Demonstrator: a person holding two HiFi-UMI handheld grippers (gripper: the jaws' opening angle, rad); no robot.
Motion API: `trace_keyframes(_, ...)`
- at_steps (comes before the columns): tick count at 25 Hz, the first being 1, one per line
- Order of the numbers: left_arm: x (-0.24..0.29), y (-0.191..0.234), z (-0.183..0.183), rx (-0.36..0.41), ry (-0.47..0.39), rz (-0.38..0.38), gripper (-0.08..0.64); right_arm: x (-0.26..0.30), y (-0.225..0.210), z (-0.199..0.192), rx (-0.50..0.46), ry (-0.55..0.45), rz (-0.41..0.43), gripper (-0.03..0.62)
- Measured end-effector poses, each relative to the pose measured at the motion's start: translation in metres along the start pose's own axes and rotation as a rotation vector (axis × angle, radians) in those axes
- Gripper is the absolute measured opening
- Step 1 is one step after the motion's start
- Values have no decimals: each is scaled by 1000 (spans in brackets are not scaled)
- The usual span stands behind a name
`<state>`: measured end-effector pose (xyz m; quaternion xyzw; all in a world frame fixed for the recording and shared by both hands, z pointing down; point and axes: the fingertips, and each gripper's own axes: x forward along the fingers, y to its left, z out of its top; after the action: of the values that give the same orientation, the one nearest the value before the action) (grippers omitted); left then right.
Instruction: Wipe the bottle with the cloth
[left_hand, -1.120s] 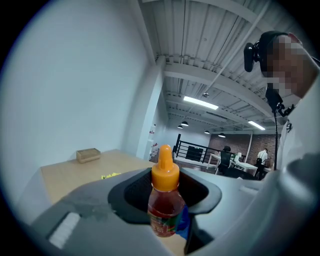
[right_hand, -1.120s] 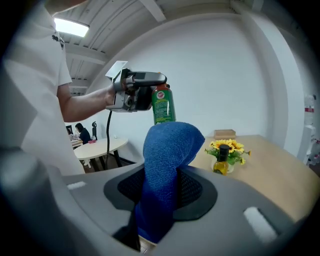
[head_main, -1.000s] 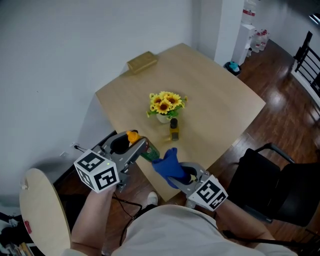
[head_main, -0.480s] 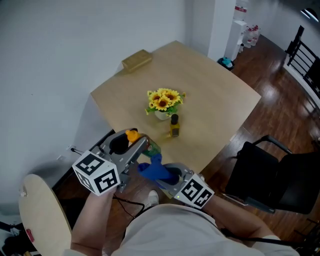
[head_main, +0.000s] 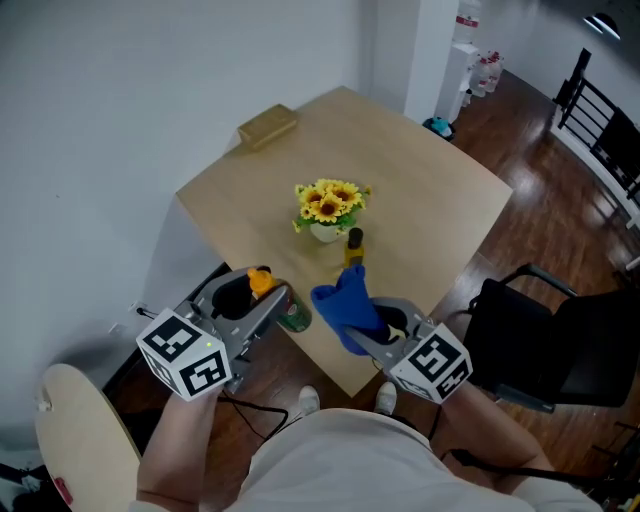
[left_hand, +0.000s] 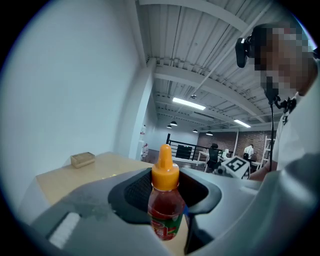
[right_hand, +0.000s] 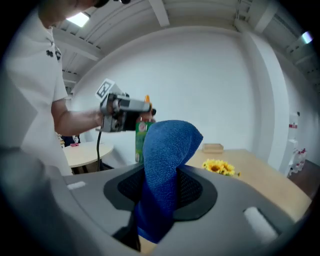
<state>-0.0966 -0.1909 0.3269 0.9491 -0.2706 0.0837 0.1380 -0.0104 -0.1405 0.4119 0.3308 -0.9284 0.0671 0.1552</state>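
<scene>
My left gripper (head_main: 272, 298) is shut on a sauce bottle (left_hand: 165, 206) with red contents, a green label and an orange cap (head_main: 261, 281), held above the table's near edge. My right gripper (head_main: 368, 318) is shut on a folded blue cloth (head_main: 345, 303), which stands up out of the jaws (right_hand: 165, 170). The cloth is just right of the bottle with a small gap between them. In the right gripper view the bottle (right_hand: 142, 132) and the left gripper (right_hand: 125, 114) show behind the cloth.
On the square wooden table (head_main: 420, 190) stand a pot of yellow flowers (head_main: 328, 208), a small dark-capped yellow bottle (head_main: 352, 247) and a tan box (head_main: 267, 124) at the far corner. A black chair (head_main: 550, 340) is at right, a round stool (head_main: 75, 435) at lower left.
The right gripper with the cloth moved right and up, away from the bottle it was against half a second ago. The left gripper stayed nearly in place.
</scene>
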Motion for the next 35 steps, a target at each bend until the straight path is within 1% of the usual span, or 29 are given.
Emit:
trace_keyframes(3,-4,-4,-10,8,13,-48,161,0,4,70,-76,-119,-7,155)
trace_keyframes(4,-6,-6,-12,8,14,-63,161,3,6,84,-86,-144,-5,155)
trace_keyframes(6,-11,-11,-13,6,6,-87,161,15,13,93,-90,-151,0,155)
trace_keyframes(7,-14,-12,-12,6,-1,-96,161,22,16,87,-81,-136,2,155)
trace_keyframes(9,-22,-13,-9,7,-16,-106,161,37,21,64,-25,-91,3,155)
trace_keyframes(12,-34,-11,-4,7,-28,-124,161,56,26,17,77,-12,0,155)
trace_keyframes(16,-47,-7,1,11,-34,-150,161,81,42,-53,200,121,20,155)
trace_keyframes(18,-49,-7,4,21,-36,-166,161,90,52,-79,256,176,27,155)
trace_keyframes(20,-46,-6,6,30,-37,-186,161,96,65,-84,300,183,49,155)
trace_keyframes(23,-38,-5,3,53,-27,-200,161,99,84,-70,323,151,83,155)
trace_keyframes(25,-33,-3,-3,69,-14,-204,161,95,90,-63,351,131,86,155)
trace_keyframes(28,-24,1,-10,76,-1,-216,161,80,88,-67,388,136,52,155)
trace_keyframes(32,-4,11,-22,86,13,-224,161,52,83,-77,412,143,3,155)
trace_keyframes(35,17,24,-38,87,34,-203,161,22,76,-85,434,125,-60,155)
